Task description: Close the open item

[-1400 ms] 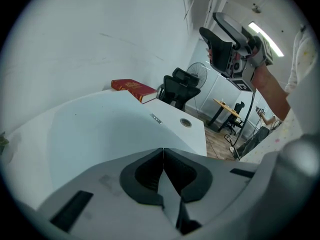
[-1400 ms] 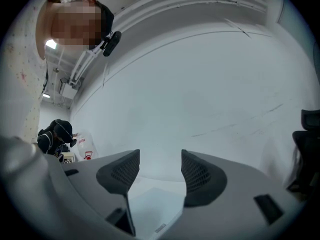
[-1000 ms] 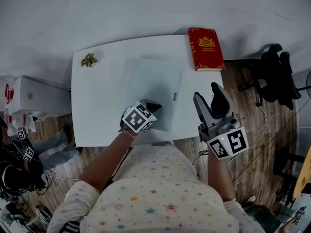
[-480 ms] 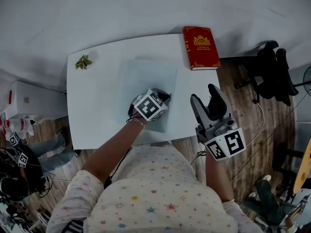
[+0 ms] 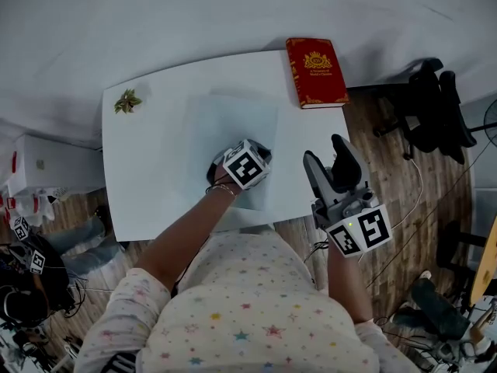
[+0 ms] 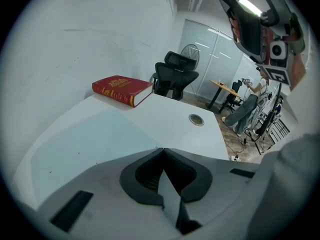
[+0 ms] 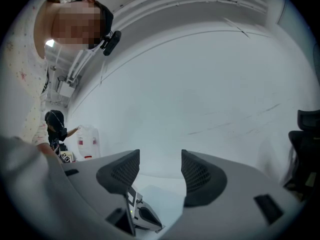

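A pale, flat rectangular item (image 5: 231,127) lies closed on the white table (image 5: 147,177); in the left gripper view the same pale item (image 6: 85,144) spreads out just ahead of the jaws. My left gripper (image 5: 261,149) hovers over its near right part, jaws shut with nothing between them (image 6: 161,153). A red book (image 5: 315,72) lies closed at the far right corner, and the book (image 6: 121,89) also shows beyond the pale item. My right gripper (image 5: 326,152) is held off the table's right front edge, open and empty (image 7: 160,166), pointing up toward the wall.
A small green sprig (image 5: 126,100) lies at the table's far left corner. A round cable hole (image 6: 196,119) sits in the tabletop near the right edge. Black office chairs (image 5: 435,107) stand on the wood floor to the right. White boxes (image 5: 46,165) stand left.
My left gripper has moved from the table's front edge forward and to the right, over the pale item. The right gripper has hardly moved and stays open.
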